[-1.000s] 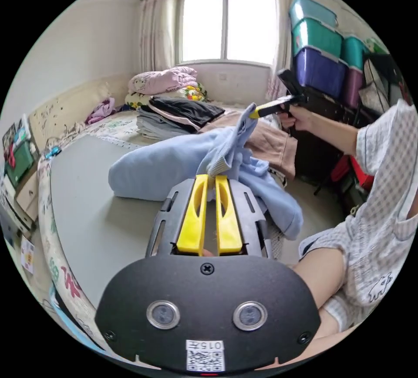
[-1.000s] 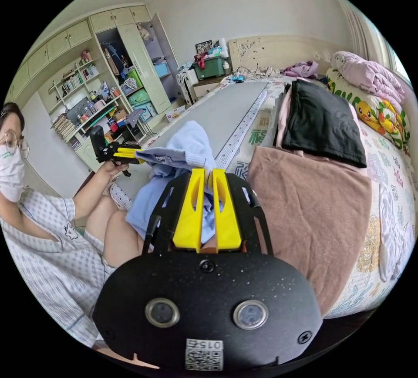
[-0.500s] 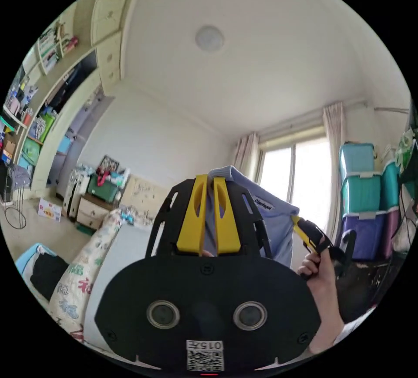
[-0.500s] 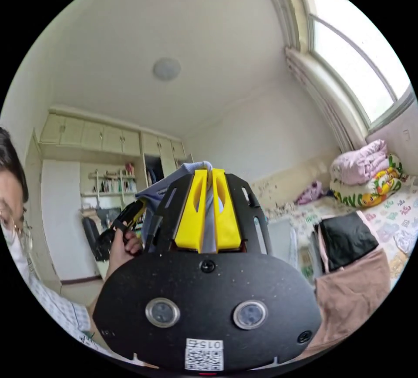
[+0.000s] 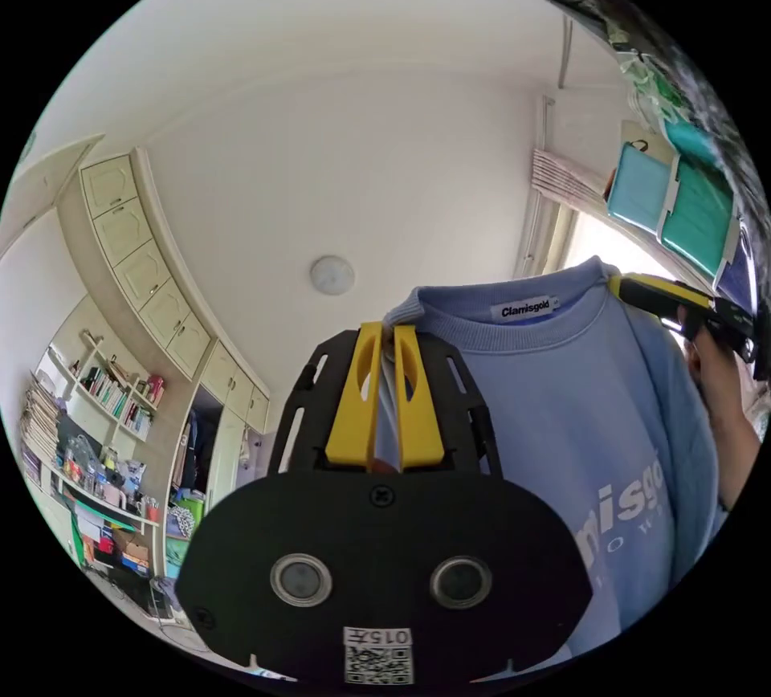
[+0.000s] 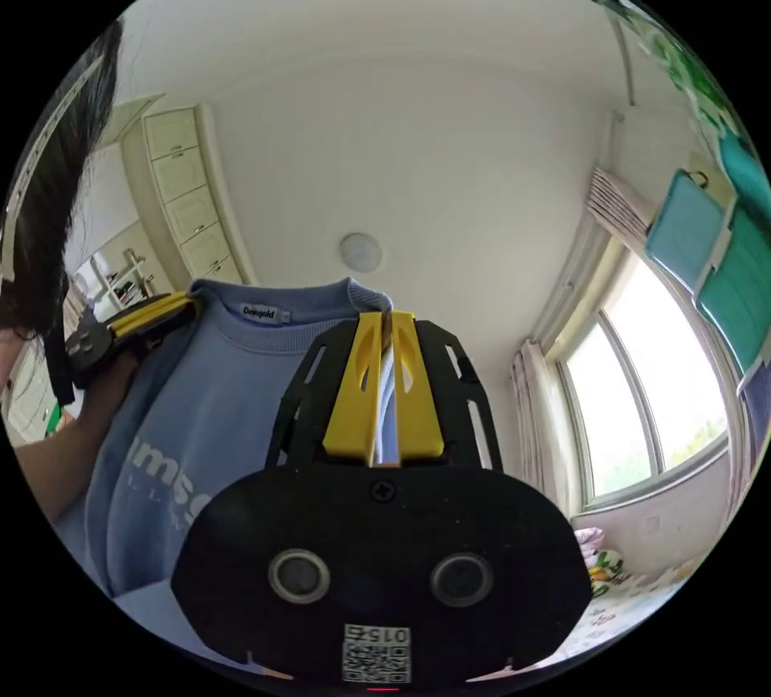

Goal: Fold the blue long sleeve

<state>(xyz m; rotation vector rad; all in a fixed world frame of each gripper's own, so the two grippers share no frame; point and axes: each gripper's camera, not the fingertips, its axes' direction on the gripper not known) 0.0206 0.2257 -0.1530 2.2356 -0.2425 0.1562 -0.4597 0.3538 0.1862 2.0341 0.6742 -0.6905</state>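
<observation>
Blue long sleeve held up by both shoulders, cameras tilted toward the ceiling

In the left gripper view the left gripper [image 5: 385,332] has its jaws clenched on one shoulder of the blue long sleeve [image 5: 578,408], which hangs toward 4 o'clock; the right gripper [image 5: 654,294] pinches the other shoulder at 3 o'clock. In the right gripper view that gripper's jaws grip the collar edge at centre, shirt spreading to 9 o'clock, ceiling lamp [image 6: 361,251] above

The blue long sleeve [image 5: 554,408] is soft matt knit cloth, ribbed at the collar just beside the left gripper [image 5: 385,336], with a smooth woven label and flat pale print. Both grippers, the right gripper [image 6: 388,324] too, have smooth yellow plastic jaws on matt black plastic bodies.
</observation>
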